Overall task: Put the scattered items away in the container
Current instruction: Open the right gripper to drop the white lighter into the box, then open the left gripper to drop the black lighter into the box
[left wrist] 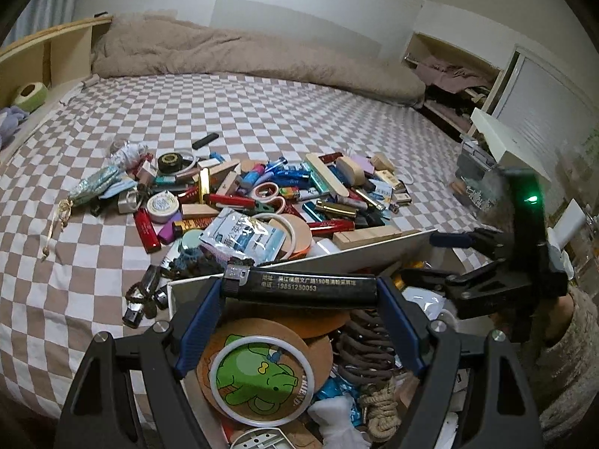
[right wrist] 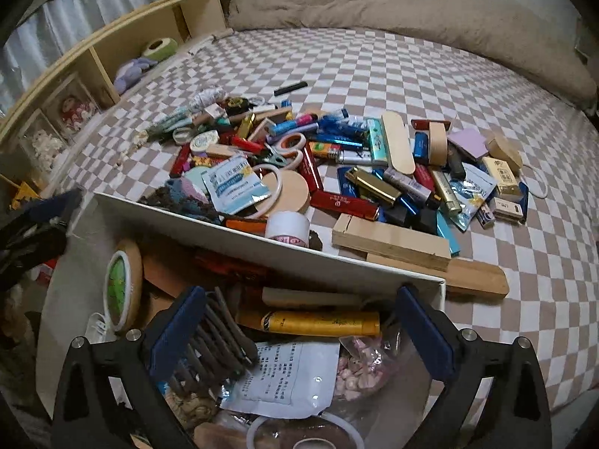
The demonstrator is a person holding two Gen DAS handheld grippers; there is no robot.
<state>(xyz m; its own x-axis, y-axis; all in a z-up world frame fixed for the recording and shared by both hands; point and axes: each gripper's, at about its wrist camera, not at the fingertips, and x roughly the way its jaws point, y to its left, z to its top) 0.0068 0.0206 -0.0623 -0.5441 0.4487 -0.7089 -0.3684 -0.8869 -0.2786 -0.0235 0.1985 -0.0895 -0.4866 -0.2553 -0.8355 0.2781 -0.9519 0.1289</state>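
Note:
A white box [left wrist: 337,254] stands on the bed, filled with small items. Above it, my left gripper [left wrist: 299,288] is shut on a black lighter [left wrist: 307,286], held lengthwise between the blue pads. Below the lighter lies a round coaster with a green cartoon [left wrist: 258,378]. My right gripper [right wrist: 299,333] stands open over the same box [right wrist: 262,239], with nothing between its pads; a yellow tube [right wrist: 322,323] and a paper sachet [right wrist: 288,378] lie under it. In the left wrist view the right gripper [left wrist: 438,258] shows at the right, open. Scattered items [right wrist: 337,157] are heaped beyond the box.
The heap holds lighters, scissors [right wrist: 288,149], tape rolls and wooden blocks [right wrist: 389,241] on a checkered sheet [right wrist: 524,262]. A beige duvet [right wrist: 374,3] lies at the far edge. A wooden shelf [right wrist: 112,45] runs along the left. A sleeve [left wrist: 561,355] shows at right.

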